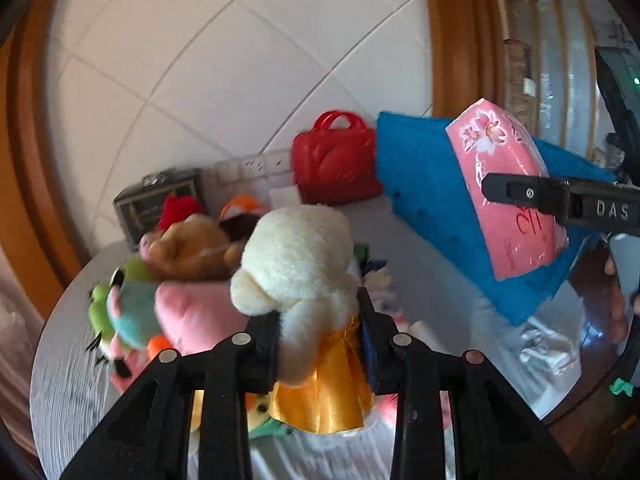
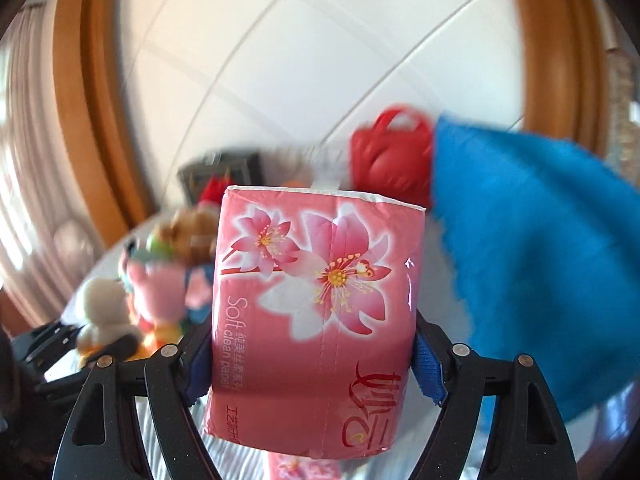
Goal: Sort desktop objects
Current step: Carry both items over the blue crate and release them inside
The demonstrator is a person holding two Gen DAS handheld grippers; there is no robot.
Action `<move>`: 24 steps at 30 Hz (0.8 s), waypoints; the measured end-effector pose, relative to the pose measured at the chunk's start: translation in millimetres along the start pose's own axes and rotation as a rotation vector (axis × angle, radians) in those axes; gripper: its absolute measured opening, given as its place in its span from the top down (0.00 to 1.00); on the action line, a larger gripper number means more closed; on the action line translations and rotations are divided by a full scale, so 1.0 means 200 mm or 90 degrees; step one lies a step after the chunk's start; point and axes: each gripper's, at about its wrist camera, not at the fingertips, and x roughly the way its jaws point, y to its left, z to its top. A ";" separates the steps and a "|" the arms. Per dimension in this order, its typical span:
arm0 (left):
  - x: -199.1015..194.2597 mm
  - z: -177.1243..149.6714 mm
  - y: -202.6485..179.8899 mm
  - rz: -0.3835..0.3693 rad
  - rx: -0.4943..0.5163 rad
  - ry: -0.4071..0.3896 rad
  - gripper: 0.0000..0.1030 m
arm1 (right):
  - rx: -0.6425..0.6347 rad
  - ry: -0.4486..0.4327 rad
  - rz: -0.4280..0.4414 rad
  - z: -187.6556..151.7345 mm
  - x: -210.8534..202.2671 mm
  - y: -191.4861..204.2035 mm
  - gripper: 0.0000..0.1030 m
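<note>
My left gripper (image 1: 320, 320) is shut on a cream plush toy with an orange satin skirt (image 1: 296, 268), held above the round white table (image 1: 60, 360). A heap of plush toys (image 1: 184, 280) lies just left of it. My right gripper (image 2: 312, 344) is shut on a pink flowered tissue pack (image 2: 316, 312), lifted clear of the table. In the left wrist view the pack (image 1: 508, 192) hangs at the right with a finger (image 1: 560, 196) across it. The cream plush also shows in the right wrist view (image 2: 100, 312), low at the left.
A blue cloth (image 1: 420, 184) hangs behind the tissue pack; it also shows in the right wrist view (image 2: 540, 260). A red toy handbag (image 1: 334, 160) and a dark box (image 1: 160, 200) stand at the table's back by the tiled wall. Another tissue pack (image 2: 304, 468) lies below.
</note>
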 end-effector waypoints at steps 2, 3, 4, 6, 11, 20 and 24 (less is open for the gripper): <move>0.00 0.16 -0.14 -0.038 0.040 -0.033 0.70 | 0.009 -0.046 -0.030 0.06 -0.19 -0.09 0.22; 0.00 0.24 -0.24 -0.063 0.060 -0.054 0.70 | 0.022 -0.072 -0.050 0.09 -0.31 -0.17 0.22; 0.01 0.31 -0.32 -0.087 0.073 -0.066 0.70 | 0.034 -0.085 -0.060 0.11 -0.37 -0.23 0.22; 0.03 0.45 -0.51 -0.125 0.104 -0.091 0.70 | 0.069 -0.117 -0.090 0.17 -0.54 -0.42 0.22; 0.14 0.80 -0.96 -0.185 0.135 -0.141 0.68 | 0.094 -0.150 -0.179 0.29 -0.74 -0.85 0.21; 0.52 1.11 -1.55 -0.170 0.163 -0.095 0.42 | 0.155 -0.112 -0.229 0.46 -0.59 -1.54 0.18; 0.60 1.15 -1.71 -0.114 0.172 -0.075 0.21 | 0.169 -0.112 -0.222 0.46 -0.52 -1.67 0.01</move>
